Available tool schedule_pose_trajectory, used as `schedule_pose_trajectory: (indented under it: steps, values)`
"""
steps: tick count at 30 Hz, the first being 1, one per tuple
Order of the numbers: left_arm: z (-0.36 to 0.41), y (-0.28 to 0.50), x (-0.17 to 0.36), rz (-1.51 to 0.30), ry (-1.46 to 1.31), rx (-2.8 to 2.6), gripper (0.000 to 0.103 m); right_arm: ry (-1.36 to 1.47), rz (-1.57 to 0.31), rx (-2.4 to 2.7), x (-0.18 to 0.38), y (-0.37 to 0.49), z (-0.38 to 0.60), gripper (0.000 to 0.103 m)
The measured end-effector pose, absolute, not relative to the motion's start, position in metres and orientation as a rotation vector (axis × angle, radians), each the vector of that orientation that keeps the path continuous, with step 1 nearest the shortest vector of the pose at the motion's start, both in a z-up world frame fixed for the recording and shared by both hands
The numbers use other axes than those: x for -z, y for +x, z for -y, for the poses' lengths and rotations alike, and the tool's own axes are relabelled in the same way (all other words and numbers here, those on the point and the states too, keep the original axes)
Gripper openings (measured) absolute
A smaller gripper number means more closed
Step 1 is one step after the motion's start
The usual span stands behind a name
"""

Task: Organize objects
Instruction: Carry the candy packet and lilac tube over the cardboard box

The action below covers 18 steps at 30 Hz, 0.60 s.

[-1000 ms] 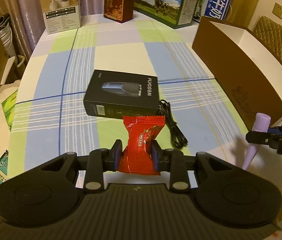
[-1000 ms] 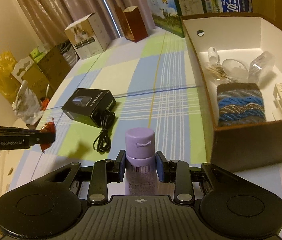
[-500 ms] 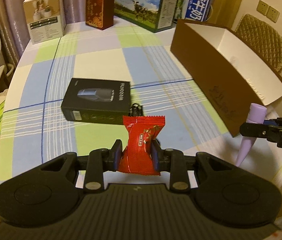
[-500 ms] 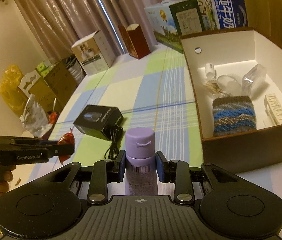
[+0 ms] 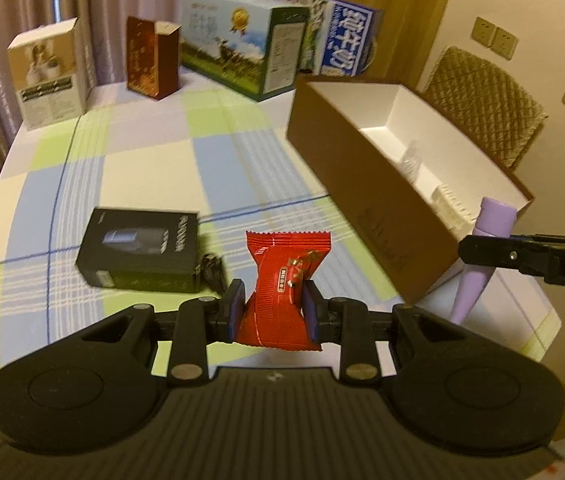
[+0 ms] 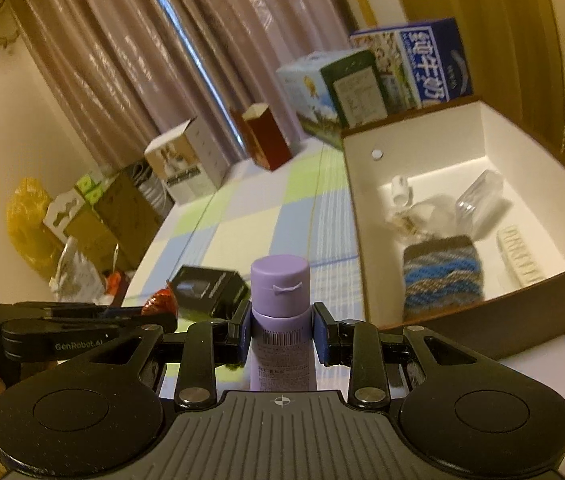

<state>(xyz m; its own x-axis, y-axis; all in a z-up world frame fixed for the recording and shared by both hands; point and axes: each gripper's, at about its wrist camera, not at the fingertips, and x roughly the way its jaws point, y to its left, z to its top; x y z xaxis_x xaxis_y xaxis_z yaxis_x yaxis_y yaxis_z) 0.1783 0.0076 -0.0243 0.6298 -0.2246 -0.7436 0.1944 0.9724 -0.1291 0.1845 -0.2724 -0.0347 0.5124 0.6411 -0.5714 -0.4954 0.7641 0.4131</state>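
My left gripper is shut on a red snack packet, held in the air above the checked tablecloth. My right gripper is shut on a purple tube with its cap up; the same purple tube shows at the right of the left wrist view. A brown box with a white inside stands on the right and holds a knitted pouch, a clear case and small white items. On the cloth lie a black shaver box and a black cable.
Several cartons line the far table edge: a white one, a dark red one, a milk carton with a cow and a blue-lettered one. A quilted chair stands behind the brown box. Bags and boxes crowd the floor at left.
Both grippers have risen with their loads and swung toward the brown box, which now looms larger. The shaver box and cable have slid down and left in the views.
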Motion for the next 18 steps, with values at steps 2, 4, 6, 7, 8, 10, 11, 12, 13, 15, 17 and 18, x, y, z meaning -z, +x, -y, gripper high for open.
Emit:
schedule_pose_trajectory:
  steps: [2, 4, 6, 7, 8, 10, 11, 12, 13, 15, 17, 18]
  values:
    - [-0.001, 0.181, 0.02, -0.847, -0.032, 0.254, 0.026, 0.217, -0.754, -0.68, 0.029, 0.185, 0.28, 0.028]
    - [0.006, 0.183, 0.016, -0.837, -0.027, 0.271, 0.026, 0.225, -0.738, -0.667, 0.024, 0.187, 0.287, 0.028]
    - [0.014, 0.186, 0.013, -0.831, -0.02, 0.287, 0.026, 0.233, -0.722, -0.656, 0.018, 0.189, 0.294, 0.028]
    - [0.019, 0.188, 0.012, -0.827, -0.016, 0.295, 0.026, 0.236, -0.713, -0.65, 0.016, 0.191, 0.298, 0.028]
    - [0.023, 0.19, 0.01, -0.822, -0.014, 0.305, 0.026, 0.238, -0.705, -0.643, 0.013, 0.193, 0.302, 0.028]
    - [0.032, 0.194, 0.006, -0.812, -0.012, 0.326, 0.026, 0.244, -0.686, -0.628, 0.007, 0.197, 0.311, 0.028]
    - [0.037, 0.197, 0.004, -0.805, -0.009, 0.337, 0.026, 0.247, -0.677, -0.621, 0.005, 0.2, 0.315, 0.028]
    - [0.042, 0.199, 0.002, -0.798, -0.005, 0.347, 0.026, 0.247, -0.668, -0.614, 0.002, 0.202, 0.319, 0.028]
    - [0.047, 0.201, 0.0, -0.79, -0.001, 0.358, 0.026, 0.247, -0.66, -0.607, 0.0, 0.205, 0.324, 0.028]
    - [0.059, 0.206, -0.004, -0.776, 0.005, 0.382, 0.026, 0.246, -0.645, -0.593, -0.005, 0.211, 0.332, 0.028]
    - [0.073, 0.21, -0.007, -0.763, 0.016, 0.404, 0.026, 0.24, -0.633, -0.58, -0.007, 0.219, 0.34, 0.028]
    - [0.079, 0.213, -0.008, -0.759, 0.02, 0.413, 0.026, 0.237, -0.629, -0.573, -0.008, 0.222, 0.343, 0.028]
